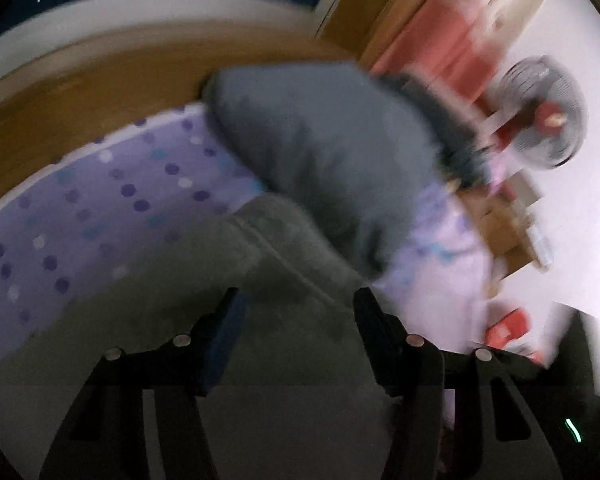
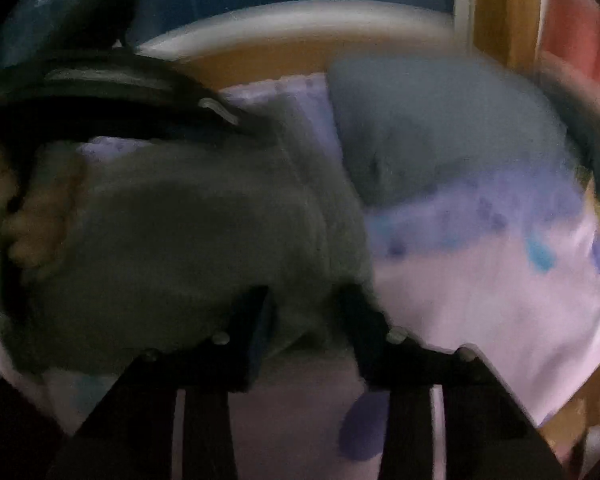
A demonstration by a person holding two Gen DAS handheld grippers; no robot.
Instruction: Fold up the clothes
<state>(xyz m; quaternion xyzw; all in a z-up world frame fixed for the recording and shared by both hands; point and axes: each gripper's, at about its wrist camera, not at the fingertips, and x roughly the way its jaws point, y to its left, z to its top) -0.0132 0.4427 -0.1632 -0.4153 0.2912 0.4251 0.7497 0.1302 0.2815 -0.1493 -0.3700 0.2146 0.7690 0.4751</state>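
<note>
1. Two grippers over a bed, both pics pretty blurry.
2. Left gripper [image 1: 296,312]: jaws spread apart, hanging over a grey-green garment [image 1: 204,280], nothing pinched between the pads. Can't tell if the fingertips touch the cloth.
3. Right gripper [image 2: 306,312]: jaws parted too, with the near edge of that same grey-green garment [image 2: 188,240] sitting in the gap. Doesn't look clamped, pads seem off the cloth.
4. Garment spread flat on a lilac sheet with purple and blue dots [image 1: 80,208], seam line running across it in the left view.
5. Second piece, blue-grey cloth [image 1: 312,152], bunched up just behind the garment, overlapping its far edge. Same lump at upper right in the right view [image 2: 440,128].
6. Wooden bed frame [image 1: 100,76] curving around the far side of the sheet.
7. Fan [image 1: 544,120] standing well off to the right by a white wall, something red beside it, too smeared to name.
8. Hand [image 2: 40,220] at the left edge of the right view, with the left gripper above it.
</note>
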